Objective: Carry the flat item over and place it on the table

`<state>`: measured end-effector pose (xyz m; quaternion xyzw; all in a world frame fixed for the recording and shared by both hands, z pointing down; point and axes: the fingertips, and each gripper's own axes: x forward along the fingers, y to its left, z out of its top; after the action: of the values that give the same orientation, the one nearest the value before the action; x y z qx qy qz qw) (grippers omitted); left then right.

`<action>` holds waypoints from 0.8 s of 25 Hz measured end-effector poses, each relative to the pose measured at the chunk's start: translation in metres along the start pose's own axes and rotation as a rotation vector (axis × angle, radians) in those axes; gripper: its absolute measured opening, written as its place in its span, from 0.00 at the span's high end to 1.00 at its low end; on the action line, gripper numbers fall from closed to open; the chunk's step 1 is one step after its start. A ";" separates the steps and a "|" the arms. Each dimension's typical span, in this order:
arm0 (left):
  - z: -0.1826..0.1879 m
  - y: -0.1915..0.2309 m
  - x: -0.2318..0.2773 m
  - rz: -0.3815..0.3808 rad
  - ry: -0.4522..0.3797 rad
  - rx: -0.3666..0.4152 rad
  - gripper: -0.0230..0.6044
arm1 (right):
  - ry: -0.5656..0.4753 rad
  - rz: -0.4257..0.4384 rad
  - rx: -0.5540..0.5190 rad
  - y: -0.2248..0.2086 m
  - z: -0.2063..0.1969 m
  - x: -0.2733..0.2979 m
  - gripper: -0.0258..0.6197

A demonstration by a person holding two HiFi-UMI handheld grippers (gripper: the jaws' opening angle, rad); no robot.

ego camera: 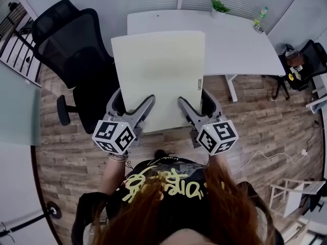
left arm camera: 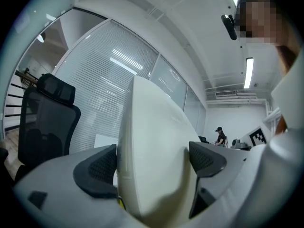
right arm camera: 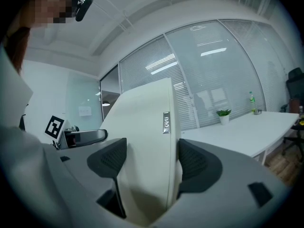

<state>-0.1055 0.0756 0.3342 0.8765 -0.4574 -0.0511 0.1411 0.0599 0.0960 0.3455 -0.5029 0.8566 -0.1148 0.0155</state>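
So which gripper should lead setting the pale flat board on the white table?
Right, marginally. The left gripper and right gripper both clamp the near edge of the pale flat board, but more white table lies toward the right; a black office chair stands left.

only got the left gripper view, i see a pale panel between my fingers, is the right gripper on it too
Observer: Yes, the right gripper is shut on the panel, on its near edge, to the right of the left gripper.
Operator: where is the table from here
Observer: The white table is straight ahead. In the head view the panel's far edge overlaps its left part, and the rest shows over the wooden floor.
Operator: anything on it
Observer: A small potted plant and a bottle stand along its far edge, right of the panel.
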 end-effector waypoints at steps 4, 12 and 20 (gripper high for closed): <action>0.002 0.003 0.000 0.002 -0.005 -0.009 0.22 | 0.000 0.002 -0.007 0.001 0.003 0.003 0.44; 0.001 0.007 0.001 -0.032 -0.001 0.011 0.22 | -0.014 -0.023 0.002 0.005 -0.003 0.003 0.44; -0.003 0.009 0.008 -0.059 0.014 0.015 0.22 | -0.004 -0.050 0.015 0.000 -0.008 0.004 0.44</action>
<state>-0.1078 0.0645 0.3397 0.8910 -0.4307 -0.0457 0.1362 0.0564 0.0942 0.3537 -0.5242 0.8428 -0.1205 0.0180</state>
